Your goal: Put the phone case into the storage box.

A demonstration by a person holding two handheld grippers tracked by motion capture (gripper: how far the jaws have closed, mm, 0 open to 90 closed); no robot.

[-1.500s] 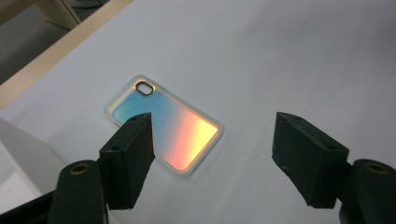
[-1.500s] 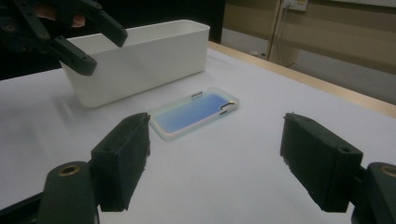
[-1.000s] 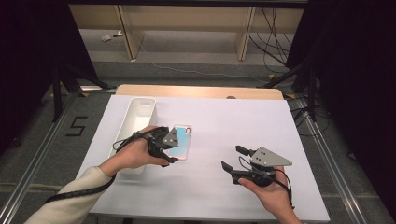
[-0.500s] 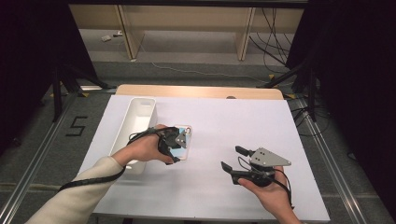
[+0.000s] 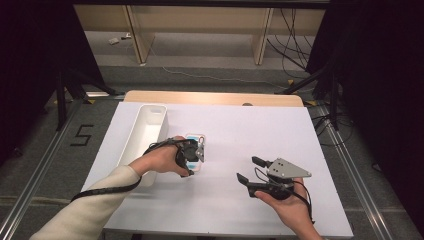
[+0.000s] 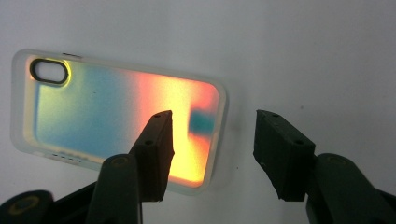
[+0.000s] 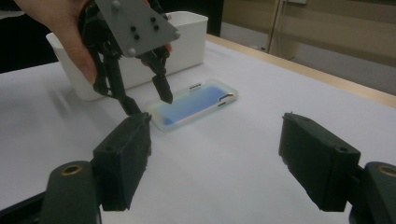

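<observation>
A person's left gripper (image 5: 196, 152) has dropped lower over the phone case (image 5: 198, 141) in the past second, sliding from the case's near side to sit directly above its near end, and its jaws have just been narrowing, a sign that a pickup of the case is about to start. The iridescent case lies flat on the white table (image 5: 300, 140), just beside the white bin (image 5: 142, 135) at its 3 o'clock. In the left gripper view, the jaws stand about half apart and straddle the case's short end (image 6: 205, 135), one finger (image 6: 156, 149) over its face and the other beyond the edge; neither appears to press on it yet. At 4 o'clock from the case, well apart, the right gripper (image 5: 248, 170) rests in the hand, jaws spread wide with nothing between them.
</observation>
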